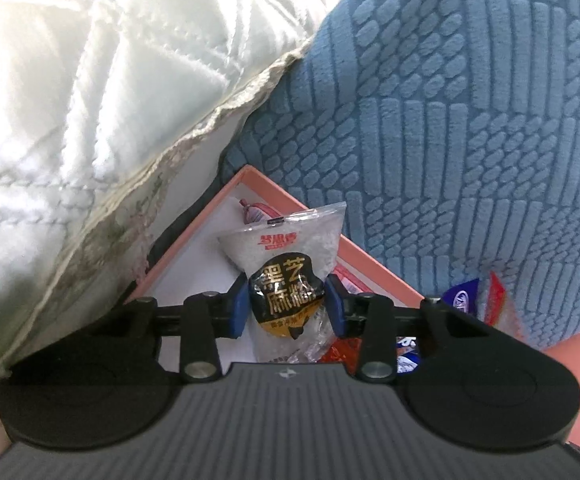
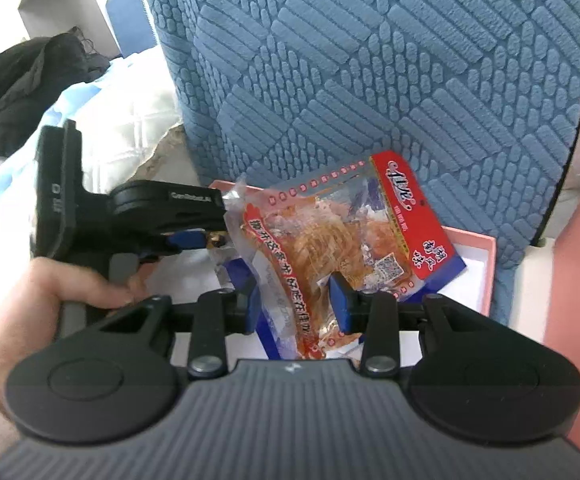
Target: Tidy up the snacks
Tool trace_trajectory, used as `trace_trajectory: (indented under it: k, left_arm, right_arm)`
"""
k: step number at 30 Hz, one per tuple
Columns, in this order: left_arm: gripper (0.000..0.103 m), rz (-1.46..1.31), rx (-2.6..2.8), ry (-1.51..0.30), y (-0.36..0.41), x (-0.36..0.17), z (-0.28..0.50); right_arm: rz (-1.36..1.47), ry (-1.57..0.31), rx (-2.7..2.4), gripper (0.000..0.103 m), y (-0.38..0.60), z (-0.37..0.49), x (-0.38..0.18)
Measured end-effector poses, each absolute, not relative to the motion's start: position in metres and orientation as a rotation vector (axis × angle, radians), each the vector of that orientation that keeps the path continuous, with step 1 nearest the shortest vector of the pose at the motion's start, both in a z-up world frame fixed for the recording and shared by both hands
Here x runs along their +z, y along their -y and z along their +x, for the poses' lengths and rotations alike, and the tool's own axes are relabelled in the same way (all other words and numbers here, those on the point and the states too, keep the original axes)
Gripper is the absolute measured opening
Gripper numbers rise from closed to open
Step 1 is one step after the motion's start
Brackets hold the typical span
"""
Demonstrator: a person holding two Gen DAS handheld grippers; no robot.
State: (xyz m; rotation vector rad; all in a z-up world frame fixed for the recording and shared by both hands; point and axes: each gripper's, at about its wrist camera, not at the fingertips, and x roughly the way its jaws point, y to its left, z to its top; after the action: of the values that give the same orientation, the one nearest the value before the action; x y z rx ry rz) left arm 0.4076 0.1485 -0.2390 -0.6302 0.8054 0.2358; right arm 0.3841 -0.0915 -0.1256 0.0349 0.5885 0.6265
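Both hand-held grippers clamp snack packets: left [image 1: 286,306] sesame [image 1: 286,280], right [image 2: 299,306] red (lower ends hidden).

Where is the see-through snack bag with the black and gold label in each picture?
Left wrist view: the see-through snack bag with the black and gold label sits low centre, squeezed by the left gripper.
Right wrist view: only a sliver peeks beside the left gripper.
Shared landmark: the pink cardboard box.
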Motion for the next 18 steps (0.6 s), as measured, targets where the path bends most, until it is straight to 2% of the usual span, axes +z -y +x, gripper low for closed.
trace_trajectory:
  k: [18]
  left_arm:
    - [0.043, -0.567, 0.131, -0.780, -0.112, -0.209, 0.344]
  right_arm:
    - [-0.076, -0.522, 0.552, 0.032, 0.090, 0.346, -0.129]
